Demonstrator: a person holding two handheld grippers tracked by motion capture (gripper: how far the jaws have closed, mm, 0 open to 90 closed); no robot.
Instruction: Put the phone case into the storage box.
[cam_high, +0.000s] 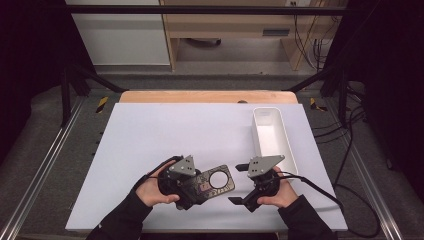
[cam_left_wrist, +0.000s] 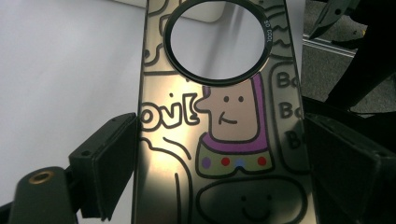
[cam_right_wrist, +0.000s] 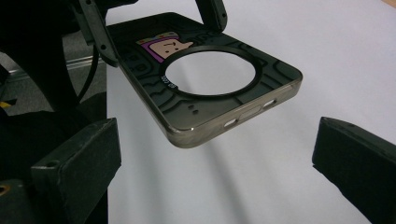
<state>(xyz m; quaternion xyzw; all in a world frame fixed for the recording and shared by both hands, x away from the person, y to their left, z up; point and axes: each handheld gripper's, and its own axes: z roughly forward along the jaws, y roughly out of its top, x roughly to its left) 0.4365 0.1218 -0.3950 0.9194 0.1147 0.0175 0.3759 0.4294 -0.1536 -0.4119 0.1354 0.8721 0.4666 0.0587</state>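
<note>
L gripper (cam_high: 200, 186) clamps dark cartoon-printed phone case (cam_high: 216, 183) by edges, near bench front edge; R gripper (cam_high: 243, 184) jaws wide, empty. Risk: thin edge grip, case may twist out.

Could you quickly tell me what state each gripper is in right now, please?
Left gripper: shut on the dark translucent phone case with cartoon drawings and a round opening.
Right gripper: open, holding nothing.

Bare white table (cam_high: 165, 130) lies open ahead and to the left of both grippers; the white bin (cam_high: 272, 137) stands as the sole obstacle, along the right edge, just beyond the right gripper (cam_high: 239, 184); the phone case (cam_high: 216, 181), held in the left gripper (cam_high: 197, 187), occupies the gap between the two grippers.
</note>
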